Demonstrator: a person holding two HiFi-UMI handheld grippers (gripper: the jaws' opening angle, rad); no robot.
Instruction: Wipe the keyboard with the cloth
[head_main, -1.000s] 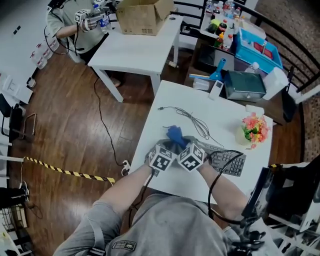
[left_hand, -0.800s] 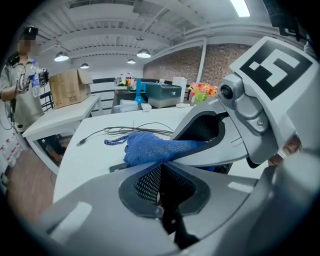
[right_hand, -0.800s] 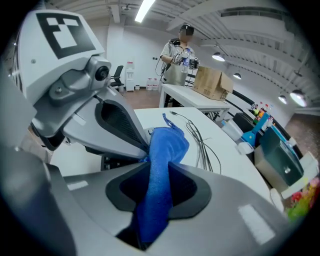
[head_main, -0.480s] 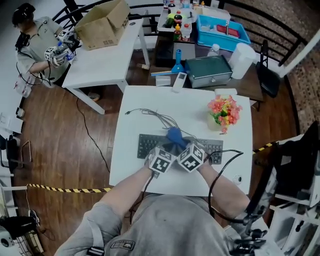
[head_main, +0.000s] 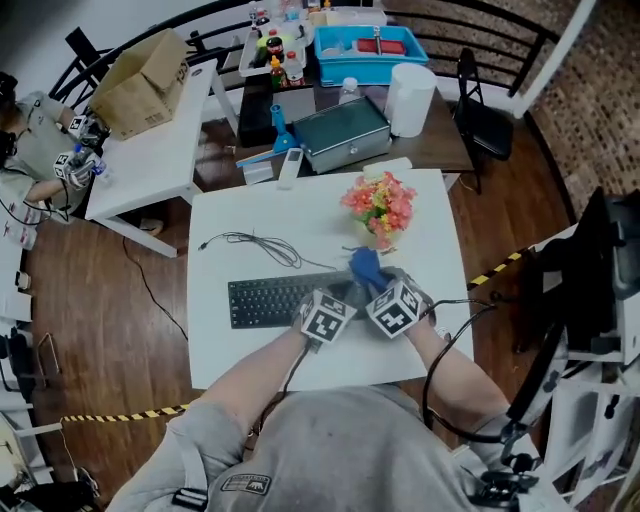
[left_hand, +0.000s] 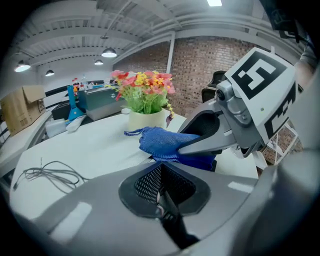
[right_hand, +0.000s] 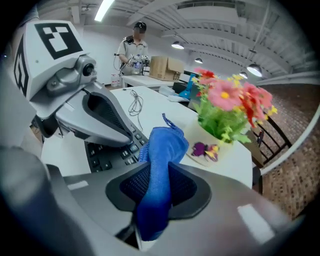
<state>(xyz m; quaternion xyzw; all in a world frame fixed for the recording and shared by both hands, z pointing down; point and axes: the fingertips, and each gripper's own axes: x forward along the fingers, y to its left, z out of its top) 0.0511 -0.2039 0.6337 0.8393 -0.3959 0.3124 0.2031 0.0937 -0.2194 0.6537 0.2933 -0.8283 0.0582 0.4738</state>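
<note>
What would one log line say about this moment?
right gripper: shut on cloth | left gripper: shut, empty | cloth: at right end of keyboard

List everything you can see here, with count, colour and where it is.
white table: one, white, centre.
black keyboard: one, black, on the table's near half.
blue cloth: one, blue, at the keyboard's right end.
potted flowers: one pot, pink and yellow, table's far right.
thin cable: one, black, beyond the keyboard.
cardboard box: one, brown, on the far-left table.
plastic bin: one, blue, behind the table.
left gripper: one, grey, shut, empty.
right gripper: one, grey, shut on the cloth.
</note>
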